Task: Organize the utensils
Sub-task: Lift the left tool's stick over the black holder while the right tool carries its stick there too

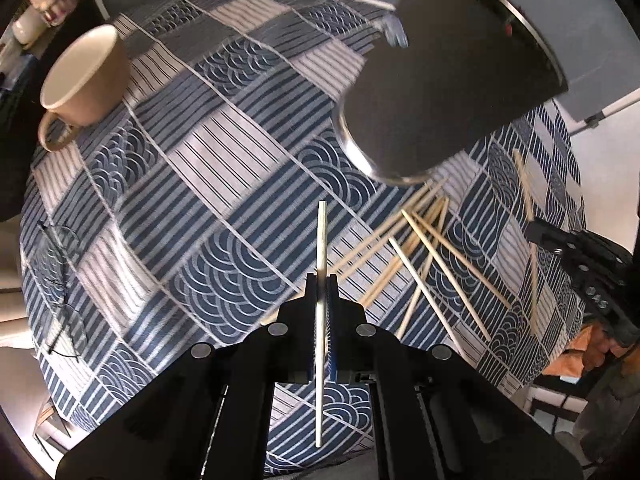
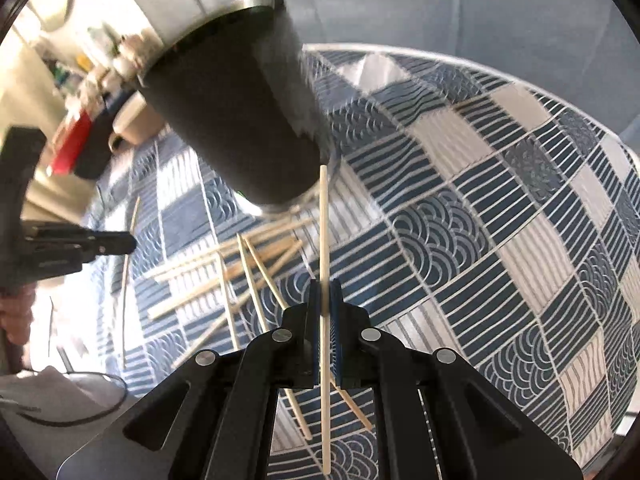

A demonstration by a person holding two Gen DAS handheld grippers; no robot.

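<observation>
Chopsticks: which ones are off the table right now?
Two: one chopstick clamped in the left gripper, one chopstick in the right gripper.

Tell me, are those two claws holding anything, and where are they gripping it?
Yes. The left gripper pinches one chopstick around its middle; the right gripper pinches another chopstick, also near mid-length. Both sticks stick out past the fingers.

beige mug (image 1: 86,76) — on patterned tablecloth (image 1: 224,184) | eyeglasses (image 1: 60,280) — left edge
</observation>
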